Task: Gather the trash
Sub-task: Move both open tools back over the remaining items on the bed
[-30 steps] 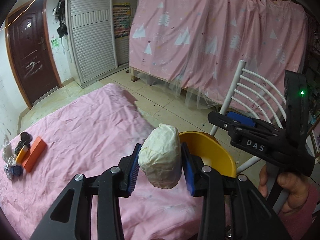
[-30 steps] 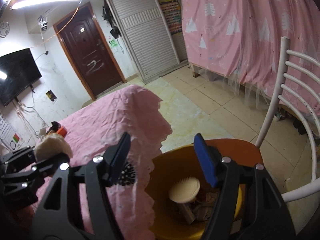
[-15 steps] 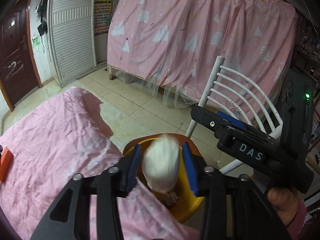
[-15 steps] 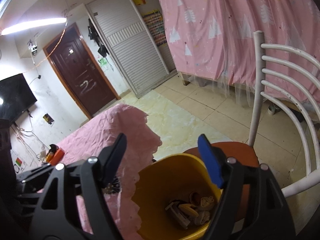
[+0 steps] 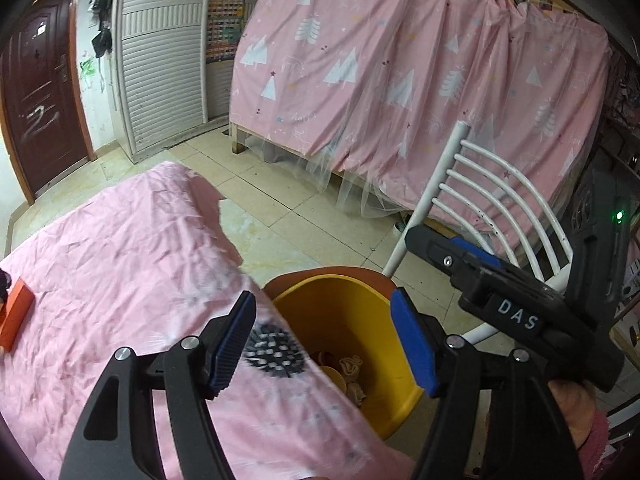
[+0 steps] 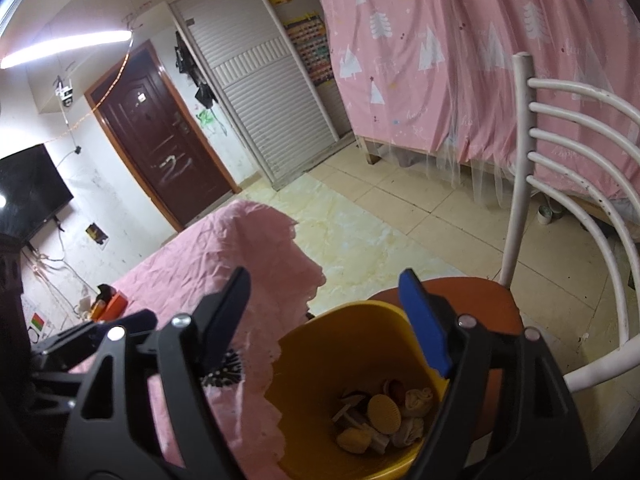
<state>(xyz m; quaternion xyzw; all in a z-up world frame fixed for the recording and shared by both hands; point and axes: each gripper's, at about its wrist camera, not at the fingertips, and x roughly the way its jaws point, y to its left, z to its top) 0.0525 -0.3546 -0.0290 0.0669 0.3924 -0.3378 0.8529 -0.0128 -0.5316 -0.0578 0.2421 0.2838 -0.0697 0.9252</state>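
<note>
1. A tiled room is showing a dark red door [image 6: 160, 148], a pink tree-print curtain [image 5: 420, 80], and a desk under a wrinkled pink cloth [image 5: 120, 272].
2. The left hand-held gripper [image 5: 328, 344] is standing wide with nothing between its blue pads; its jaws have just been opening. It is hovering over the desk edge and the yellow bin [image 5: 360, 320].
3. The right hand-held gripper [image 6: 332, 328] is also gaping wide and empty, its jaws having just been opening, and it is pointing down over the bin's mouth. It is touching nothing that can be seen. In the left view a hand [image 5: 572, 404] in a pink sleeve is gripping its handle.
4. A second ago the left pads were clamping a crumpled whitish paper ball; now it is gone from between them.
5. The yellow bin is sitting on the orange seat of a white chair [image 6: 568, 184], tight against the desk edge.
6. Trash [image 6: 380, 416] is lying at the bin's bottom: a round ribbed beige piece, crumpled cream paper and small scraps. The paper ball cannot be singled out there.
7. An orange box [image 5: 14, 320] is lying on the desk's far left, well apart from the bin.
</note>
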